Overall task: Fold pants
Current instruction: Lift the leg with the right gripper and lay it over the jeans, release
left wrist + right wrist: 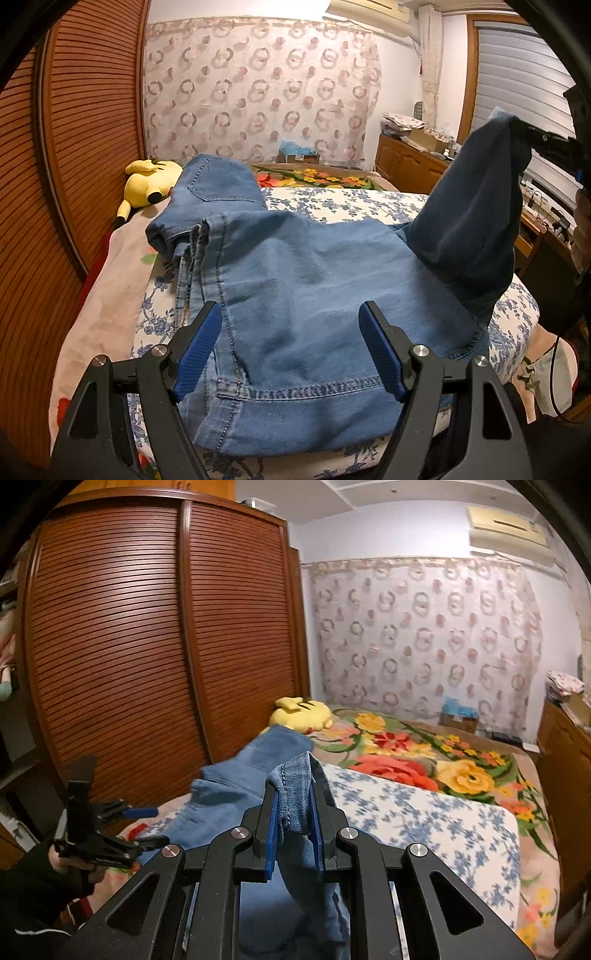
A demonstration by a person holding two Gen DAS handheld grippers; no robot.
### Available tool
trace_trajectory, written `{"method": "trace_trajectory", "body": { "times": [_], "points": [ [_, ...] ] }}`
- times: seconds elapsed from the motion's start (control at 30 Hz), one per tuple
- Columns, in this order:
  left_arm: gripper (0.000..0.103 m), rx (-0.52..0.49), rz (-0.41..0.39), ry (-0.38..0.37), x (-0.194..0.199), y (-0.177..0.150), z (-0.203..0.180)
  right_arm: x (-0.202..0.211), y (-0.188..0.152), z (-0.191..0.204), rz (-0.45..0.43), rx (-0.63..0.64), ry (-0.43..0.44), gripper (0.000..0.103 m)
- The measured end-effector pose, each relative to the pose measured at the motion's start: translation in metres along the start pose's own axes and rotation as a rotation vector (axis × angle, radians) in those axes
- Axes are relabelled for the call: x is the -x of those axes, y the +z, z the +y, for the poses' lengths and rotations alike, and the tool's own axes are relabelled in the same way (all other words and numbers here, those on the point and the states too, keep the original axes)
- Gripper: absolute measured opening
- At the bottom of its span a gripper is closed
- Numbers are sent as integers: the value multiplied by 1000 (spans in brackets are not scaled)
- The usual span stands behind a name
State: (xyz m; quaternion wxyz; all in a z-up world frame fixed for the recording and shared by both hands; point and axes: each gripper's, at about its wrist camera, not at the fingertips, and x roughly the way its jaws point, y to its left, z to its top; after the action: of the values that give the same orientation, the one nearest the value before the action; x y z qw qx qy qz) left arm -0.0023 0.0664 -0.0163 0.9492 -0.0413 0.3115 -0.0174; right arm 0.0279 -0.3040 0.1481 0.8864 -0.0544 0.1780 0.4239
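Across the near end of the bed [369, 206] lie the jeans [303, 295], flat so they can be folded over. My right gripper [293, 808] is clamped on a hem of the jeans and holds it lifted on the right, ready, I judge, to carry it across. My left gripper [290, 332] hangs spread wide above the near hem, holding nothing.

one pair of jeans [303, 280], one plush toy [147, 181], two grippers [290, 354]
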Motion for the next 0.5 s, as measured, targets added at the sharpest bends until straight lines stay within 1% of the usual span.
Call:
{"method": "trace_trajectory", "body": {
  "times": [0.33, 0.5],
  "points": [
    [77, 22, -11, 15, 6, -7, 10, -27, 2, 11, 21, 13, 137, 16],
    [77, 41, -18, 29, 10, -10, 20, -46, 2, 14, 50, 14, 203, 16]
  ]
}}
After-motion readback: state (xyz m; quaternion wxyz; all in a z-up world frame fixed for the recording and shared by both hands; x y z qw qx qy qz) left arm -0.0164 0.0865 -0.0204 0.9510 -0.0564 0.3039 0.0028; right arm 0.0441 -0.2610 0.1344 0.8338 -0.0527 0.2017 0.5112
